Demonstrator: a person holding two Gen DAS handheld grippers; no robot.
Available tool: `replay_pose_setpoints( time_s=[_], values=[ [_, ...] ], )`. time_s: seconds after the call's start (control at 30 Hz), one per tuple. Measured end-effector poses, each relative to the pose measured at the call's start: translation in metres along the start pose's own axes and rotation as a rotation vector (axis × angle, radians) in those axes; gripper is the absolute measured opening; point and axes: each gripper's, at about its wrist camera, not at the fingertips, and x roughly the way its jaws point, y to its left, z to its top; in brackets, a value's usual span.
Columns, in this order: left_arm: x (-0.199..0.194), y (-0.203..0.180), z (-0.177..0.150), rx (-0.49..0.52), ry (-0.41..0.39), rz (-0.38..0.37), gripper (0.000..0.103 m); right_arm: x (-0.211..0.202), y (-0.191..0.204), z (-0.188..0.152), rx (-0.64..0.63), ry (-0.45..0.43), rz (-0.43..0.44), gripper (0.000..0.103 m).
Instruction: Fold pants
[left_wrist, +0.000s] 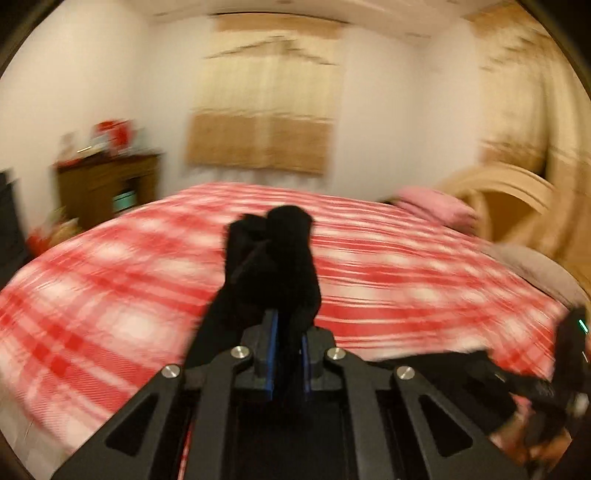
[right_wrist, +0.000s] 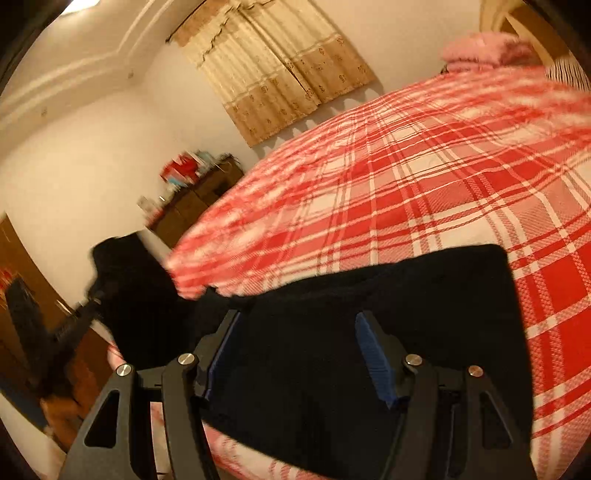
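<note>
The black pants (right_wrist: 406, 310) lie partly on the red-and-white plaid bed (right_wrist: 424, 177) near its front edge. My left gripper (left_wrist: 286, 332) is shut on a bunched end of the pants (left_wrist: 273, 266) and holds it up above the bed; that lifted end also shows in the right wrist view (right_wrist: 129, 288) at the left. My right gripper (right_wrist: 299, 325) is open, its blue-padded fingers (right_wrist: 373, 350) spread over the flat part of the pants. It shows at the right edge of the left wrist view (left_wrist: 546, 384).
A wooden dresser (left_wrist: 107, 184) with red items stands left of the bed. Beige curtains (left_wrist: 266, 125) hang on the far wall. A pink pillow (left_wrist: 439, 206) and a wooden headboard (left_wrist: 517, 199) are at the right. A grey cushion (left_wrist: 535, 273) lies nearby.
</note>
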Motion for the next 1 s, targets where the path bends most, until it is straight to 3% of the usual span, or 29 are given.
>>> replay_pose_setpoints(
  time_s=[0.03, 0.13, 0.23, 0.37, 0.5, 0.57, 0.67, 0.7, 0.93, 1.0],
  values=[
    [0.003, -0.025, -0.003, 0.047, 0.006, -0.067, 0.011, -0.006, -0.006, 0.003, 0.037, -0.007, 0.037, 0.065],
    [0.014, -0.073, -0.020, 0.163, 0.033, -0.169, 0.011, -0.018, -0.028, 0.009, 0.182, -0.019, 0.162, 0.065],
    [0.025, -0.100, -0.043, 0.230, 0.094, -0.207, 0.011, -0.024, -0.043, 0.009, 0.272, -0.028, 0.234, 0.065],
    [0.034, -0.114, -0.067, 0.326, 0.116, -0.188, 0.011, -0.015, -0.044, 0.005, 0.288, 0.008, 0.270, 0.065],
    [0.036, -0.111, -0.072, 0.348, 0.123, -0.179, 0.011, 0.003, -0.047, -0.004, 0.346, 0.081, 0.311, 0.065],
    [0.037, -0.113, -0.080, 0.387, 0.126, -0.178, 0.011, 0.005, -0.048, -0.005, 0.361, 0.077, 0.340, 0.066],
    [0.033, -0.126, -0.093, 0.477, 0.101, -0.170, 0.011, 0.008, -0.046, 0.001, 0.355, 0.092, 0.358, 0.079],
    [0.031, -0.126, -0.095, 0.490, 0.099, -0.173, 0.011, 0.011, -0.044, 0.003, 0.343, 0.103, 0.346, 0.079],
    [0.022, -0.117, -0.098, 0.494, 0.080, -0.211, 0.011, 0.034, -0.027, 0.013, 0.265, 0.170, 0.301, 0.079],
    [0.014, -0.115, -0.098, 0.500, 0.054, -0.222, 0.011, 0.033, -0.020, 0.015, 0.238, 0.176, 0.329, 0.079]
  ],
)
